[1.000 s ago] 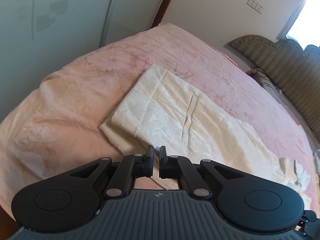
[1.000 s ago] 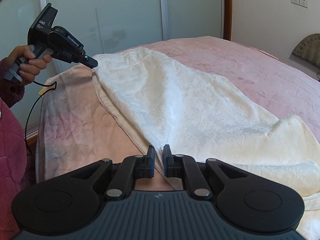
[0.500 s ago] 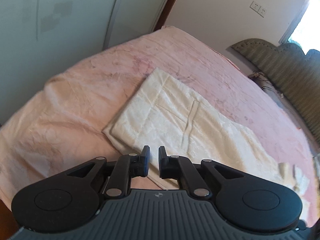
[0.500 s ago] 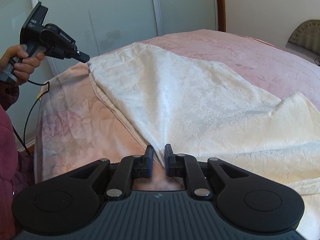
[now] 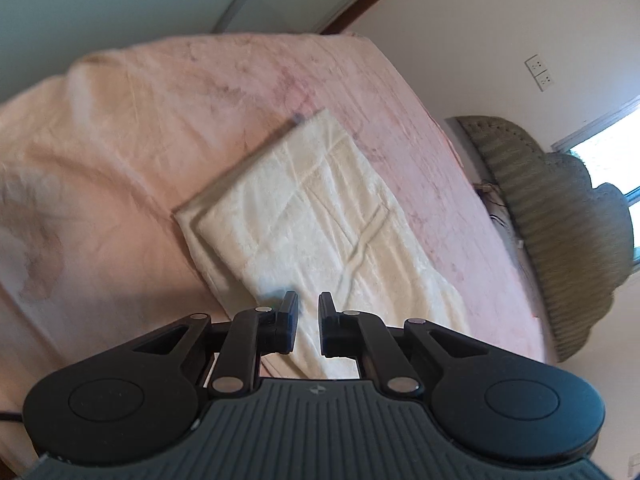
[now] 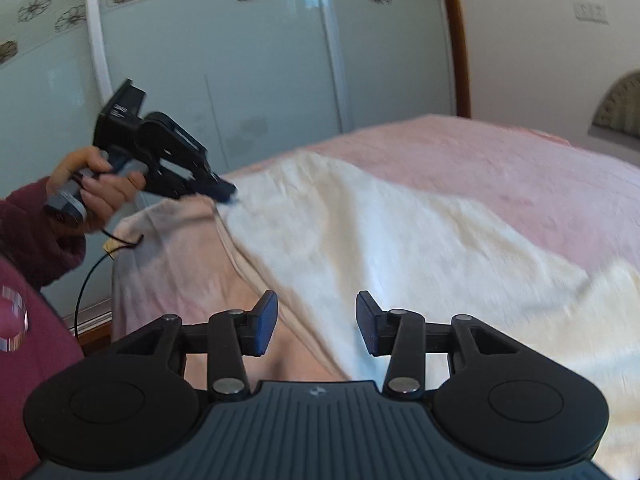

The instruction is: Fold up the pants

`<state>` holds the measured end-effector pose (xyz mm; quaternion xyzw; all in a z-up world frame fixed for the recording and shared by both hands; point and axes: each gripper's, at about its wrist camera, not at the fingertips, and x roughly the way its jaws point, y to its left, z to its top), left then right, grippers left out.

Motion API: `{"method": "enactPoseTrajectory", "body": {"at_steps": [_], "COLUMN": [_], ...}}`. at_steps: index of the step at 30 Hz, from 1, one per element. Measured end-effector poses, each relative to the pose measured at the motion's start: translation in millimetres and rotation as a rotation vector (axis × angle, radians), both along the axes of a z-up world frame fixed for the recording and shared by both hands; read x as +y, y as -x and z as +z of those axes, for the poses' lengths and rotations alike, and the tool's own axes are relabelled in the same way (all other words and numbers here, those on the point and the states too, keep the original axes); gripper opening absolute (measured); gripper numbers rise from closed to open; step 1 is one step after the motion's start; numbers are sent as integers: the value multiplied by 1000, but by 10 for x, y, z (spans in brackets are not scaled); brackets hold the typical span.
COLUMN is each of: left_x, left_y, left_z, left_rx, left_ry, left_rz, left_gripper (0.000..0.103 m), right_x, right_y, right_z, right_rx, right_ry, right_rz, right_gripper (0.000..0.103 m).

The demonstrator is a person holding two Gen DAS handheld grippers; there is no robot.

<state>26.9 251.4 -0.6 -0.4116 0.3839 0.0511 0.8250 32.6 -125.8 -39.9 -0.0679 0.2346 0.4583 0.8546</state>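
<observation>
Pants (image 5: 320, 216) lie on bed (image 5: 120, 128) — headboard (image 5: 560, 216) seemingly right.

No words or numbers clear enough to read. A small white label on the back block of the left gripper (image 6: 230, 196), seen from the right wrist view, too blurry to make out. A tiny pale logo mark on the grey ribbed body of the left gripper in its own view, and the same on the right gripper (image 6: 316, 322): a shape only, no letters.
</observation>
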Motion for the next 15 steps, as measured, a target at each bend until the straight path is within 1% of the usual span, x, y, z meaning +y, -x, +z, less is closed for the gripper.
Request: {"method": "enactPoseTrajectory", "body": {"at_steps": [2, 4, 5, 6, 7, 8, 9, 11, 12, 15], "left_x": [2, 25, 42, 55, 69, 86, 111, 159, 165, 186], "left_y": [58, 123, 150, 165, 168, 164, 156, 127, 116, 81], "left_z": [13, 61, 96, 126, 150, 156, 149, 100, 79, 33], "left_rx": [-3, -23, -33, -41, -47, -50, -49, -45, -40, -31], "left_ry": [-7, -28, -45, -66, -83, -86, -72, -19, -10, -14], "left_rz": [13, 29, 40, 49, 54, 56, 58, 49, 48, 57], "left_gripper": [34, 45, 50, 52, 56, 58, 58, 58, 58, 58], "right_x": [376, 763, 948, 1134, 1276, 1395, 1513, 1704, 1764, 1898], "right_y": [18, 29, 27, 10, -17, -50, -85, -132, -157, -225], "right_z": [36, 18, -2, -40, -67, -85, -119, -168, -189, -231], "right_rx": [-79, -153, -182, -202, -205, -204, -214, -243, -248, -251], "right_ry": [65, 130, 159, 184, 191, 192, 203, 234, 240, 267], "right_rz": [54, 113, 140, 165, 195, 215, 217, 218, 216, 214], "right_gripper": [42, 42, 42, 42, 42, 41, 41, 41, 41, 40]}}
